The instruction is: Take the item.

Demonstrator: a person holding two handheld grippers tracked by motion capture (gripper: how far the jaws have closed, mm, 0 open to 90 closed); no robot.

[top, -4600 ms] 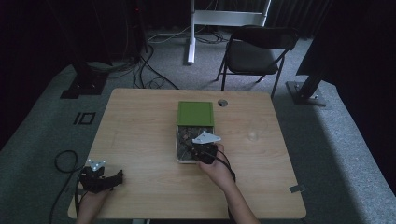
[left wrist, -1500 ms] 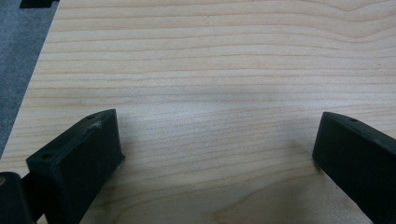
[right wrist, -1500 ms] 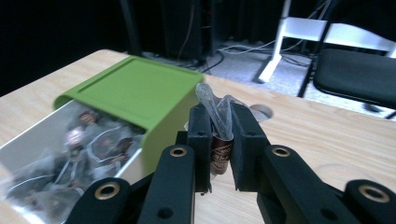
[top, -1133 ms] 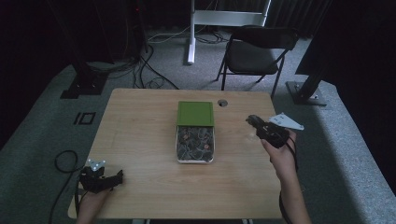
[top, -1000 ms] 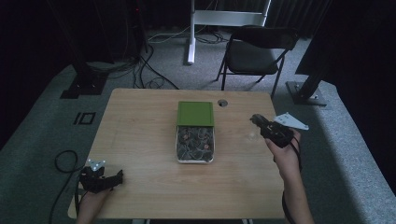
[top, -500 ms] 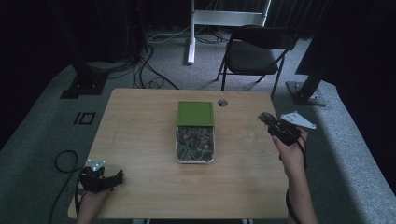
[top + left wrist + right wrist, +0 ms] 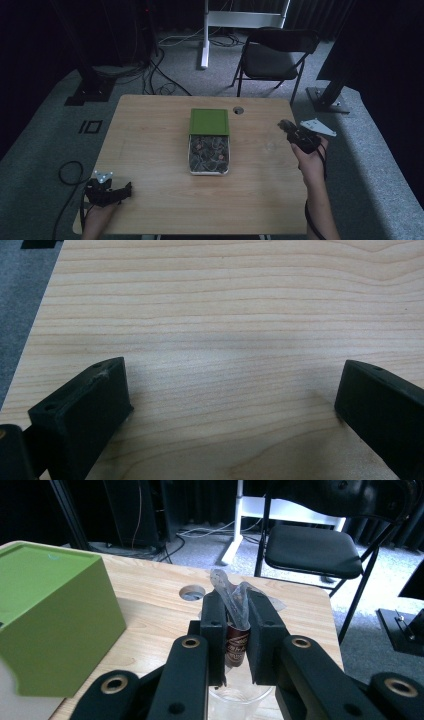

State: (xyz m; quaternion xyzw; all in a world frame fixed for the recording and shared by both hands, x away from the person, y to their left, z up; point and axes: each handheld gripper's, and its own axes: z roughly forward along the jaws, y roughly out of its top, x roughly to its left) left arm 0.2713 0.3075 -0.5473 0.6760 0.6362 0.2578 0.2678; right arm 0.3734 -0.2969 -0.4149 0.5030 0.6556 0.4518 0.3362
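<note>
My right gripper hovers near the table's right edge, shut on a small wrapped candy with a clear twisted wrapper and a dark red label. In the right gripper view the jaws pinch the candy just above a clear cup; the same cup stands on the table left of that hand. An open metal tin holding several wrapped candies lies mid-table, its green lid at the far end. My left gripper rests open on the near left corner, with only bare wood between its jaws.
The wooden table has a round cable hole beside the green lid. A black folding chair stands behind the table, with stand legs and cables on the grey carpet around it.
The right gripper left the tin with the candy, swung out to the table's right side, and over the last second drifted a little further right and lower. The left gripper stayed put.
</note>
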